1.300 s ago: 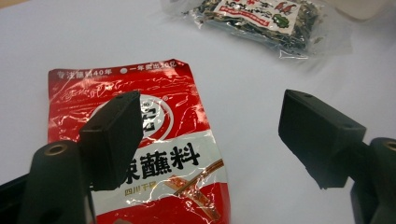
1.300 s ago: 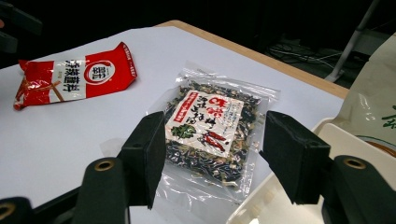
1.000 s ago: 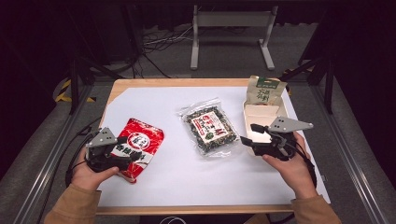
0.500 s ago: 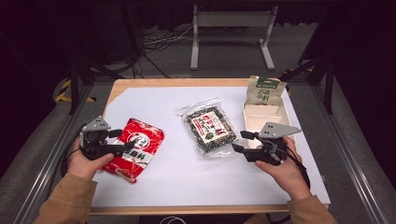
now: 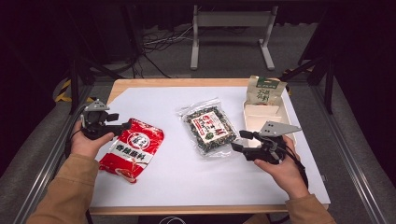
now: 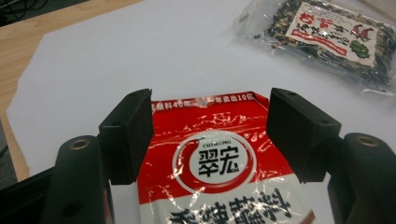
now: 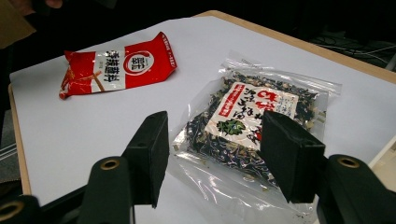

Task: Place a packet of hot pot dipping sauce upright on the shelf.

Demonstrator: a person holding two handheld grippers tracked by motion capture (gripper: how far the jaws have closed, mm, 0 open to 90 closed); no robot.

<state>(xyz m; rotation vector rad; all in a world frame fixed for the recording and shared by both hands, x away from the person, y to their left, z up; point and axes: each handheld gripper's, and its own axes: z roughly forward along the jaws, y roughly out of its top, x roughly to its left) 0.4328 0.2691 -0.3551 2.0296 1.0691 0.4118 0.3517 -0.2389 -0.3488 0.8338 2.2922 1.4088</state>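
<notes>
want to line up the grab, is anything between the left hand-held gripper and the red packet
Nothing visible. The left hand-held gripper is open, jaws either side of the red packet, with only bare white sheet around it.

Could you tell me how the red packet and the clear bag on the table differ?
The red packet is opaque with a white lower panel; the clear bag shows dark dried contents behind a label. The red packet lies before the left gripper, the clear bag before the right gripper. Both lie flat on white paper, ungripped.
</notes>
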